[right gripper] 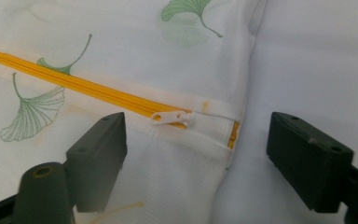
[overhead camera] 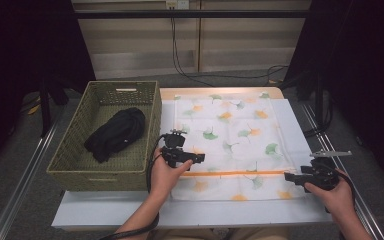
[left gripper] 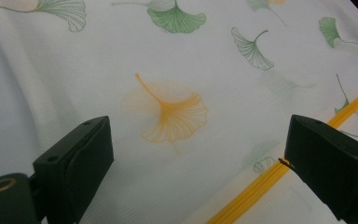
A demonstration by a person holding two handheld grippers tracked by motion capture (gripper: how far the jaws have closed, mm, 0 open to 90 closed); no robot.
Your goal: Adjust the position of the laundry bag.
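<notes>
A white cloth bag (overhead camera: 230,135) printed with green and orange ginkgo leaves lies flat on the table. An orange zipper (overhead camera: 235,173) runs across its near part. My left gripper (overhead camera: 200,159) hovers over the bag's left side, open, with the leaf print (left gripper: 168,114) and zipper (left gripper: 256,186) between its jaws. My right gripper (overhead camera: 287,176) is at the bag's right edge, open. Its view has the white zipper pull (right gripper: 170,116) just ahead of the jaws, at the zipper's (right gripper: 74,86) right end.
A green wicker basket (overhead camera: 65,155) stands at the table's left and holds a dark bundle of cloth (overhead camera: 116,132). A white sheet (overhead camera: 190,210) covers the table under the bag. Cables (overhead camera: 180,55) hang behind the table.
</notes>
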